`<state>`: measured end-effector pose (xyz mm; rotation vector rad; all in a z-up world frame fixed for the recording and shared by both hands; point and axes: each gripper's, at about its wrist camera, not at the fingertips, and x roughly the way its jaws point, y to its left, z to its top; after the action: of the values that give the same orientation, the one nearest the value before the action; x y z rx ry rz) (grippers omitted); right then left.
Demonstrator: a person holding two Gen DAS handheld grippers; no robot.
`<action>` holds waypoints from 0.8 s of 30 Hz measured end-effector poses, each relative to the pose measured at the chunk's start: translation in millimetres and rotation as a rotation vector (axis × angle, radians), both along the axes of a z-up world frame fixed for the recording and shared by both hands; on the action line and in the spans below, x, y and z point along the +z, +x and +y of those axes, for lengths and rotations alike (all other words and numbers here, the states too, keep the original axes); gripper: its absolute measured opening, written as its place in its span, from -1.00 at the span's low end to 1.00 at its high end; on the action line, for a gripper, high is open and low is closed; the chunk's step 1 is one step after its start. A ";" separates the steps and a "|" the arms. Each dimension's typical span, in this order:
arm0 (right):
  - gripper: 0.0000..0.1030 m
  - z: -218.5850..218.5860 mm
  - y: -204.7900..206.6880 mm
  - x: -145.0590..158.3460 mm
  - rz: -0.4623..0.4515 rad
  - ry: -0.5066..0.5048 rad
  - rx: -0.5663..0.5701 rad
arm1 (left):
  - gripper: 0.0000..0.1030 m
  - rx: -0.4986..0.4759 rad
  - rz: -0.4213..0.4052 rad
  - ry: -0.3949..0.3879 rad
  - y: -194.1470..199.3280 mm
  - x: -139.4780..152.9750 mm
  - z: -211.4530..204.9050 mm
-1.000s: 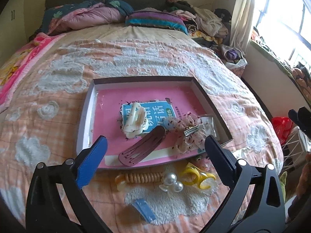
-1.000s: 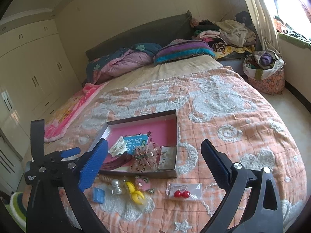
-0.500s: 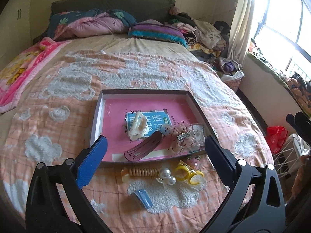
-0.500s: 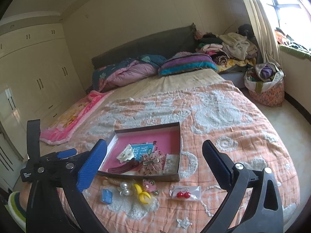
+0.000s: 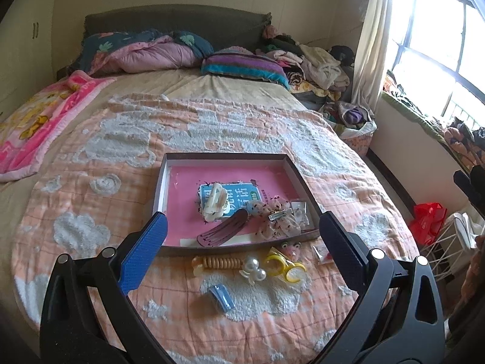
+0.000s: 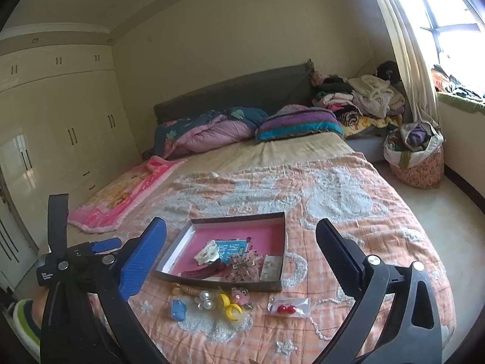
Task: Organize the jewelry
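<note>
A shallow box with a pink floor (image 5: 182, 200) (image 6: 266, 233) lies on the bed. Inside it are a cream claw clip (image 5: 214, 203), a dark red hair clip (image 5: 222, 233), a dotted bow clip (image 5: 277, 218) and a small clear packet (image 5: 300, 210). In front of the box lie a beaded clip (image 5: 218, 263), a pearl piece (image 5: 253, 268), yellow clips (image 5: 288, 268), a pink charm (image 6: 239, 292), a blue clip (image 5: 221, 298) and bagged red earrings (image 6: 286, 308). My left gripper (image 5: 241, 253) and right gripper (image 6: 241, 257) both hang open and empty, above and short of these items.
The orange-and-white quilt (image 5: 121, 139) covers a large bed. Pillows and a folded duvet (image 5: 145, 57) lie at the headboard, with a clothes pile (image 5: 315, 60) to the right. A pink blanket (image 5: 39, 115) lies on the left. Wardrobes (image 6: 60, 139) stand to the left; a laundry basket (image 6: 415, 157) sits on the floor.
Both grippers have pulled back and up from the bed, so the box and loose items look smaller and farther away. Nothing was picked up or shifted.
</note>
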<state>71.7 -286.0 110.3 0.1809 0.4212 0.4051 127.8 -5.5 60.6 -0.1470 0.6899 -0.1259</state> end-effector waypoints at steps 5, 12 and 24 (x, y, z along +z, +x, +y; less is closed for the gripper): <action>0.92 -3.0 -16.1 9.8 -0.032 -0.001 0.012 | 0.82 0.006 -0.012 0.008 -13.1 4.4 0.2; 0.92 -4.3 -31.2 12.9 -0.042 -0.012 0.029 | 0.82 -0.002 -0.009 0.025 -27.8 2.8 -4.6; 0.92 12.0 -39.7 -22.7 0.045 -0.063 0.082 | 0.82 -0.033 0.019 0.103 -48.5 -22.7 -19.7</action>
<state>31.9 -274.0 87.6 0.1118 0.4857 0.4683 79.3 -25.2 37.9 -0.0380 0.7164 -0.1200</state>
